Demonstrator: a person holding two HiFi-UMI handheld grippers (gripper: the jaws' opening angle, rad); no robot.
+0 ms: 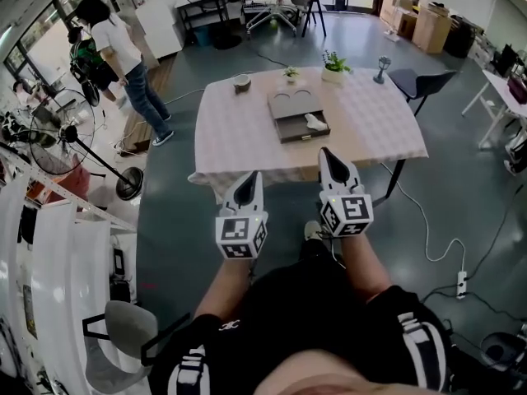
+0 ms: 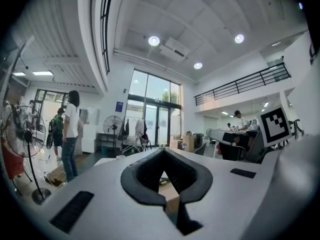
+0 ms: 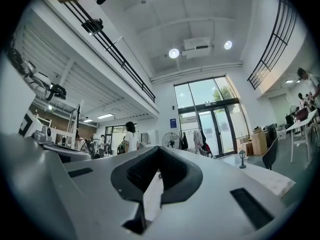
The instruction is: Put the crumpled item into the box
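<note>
Well back from the box (image 1: 290, 132), on the near side of the table (image 1: 239, 155), I hold both grippers low and idle. The left gripper (image 1: 249, 176) and the right gripper (image 1: 326, 151) each have their jaws pressed together on nothing. The crumpled item (image 1: 314, 122), small and white, sits at the box's right side, apparently in its dark open half, nearer me than the half with two round hollows. From this far I cannot tell whether it lies fully inside or rests on the rim. If it needs placing, the right gripper is on the handier side of the box. I would step up until the box is under the jaws and spread them before coming down. Then I would pinch the crumpled item through its bulk rather than by a loose corner, lift it clear of the box's wall and let go over the middle of the open half. The left gripper can press down just beside the box to stop it sliding.
</note>
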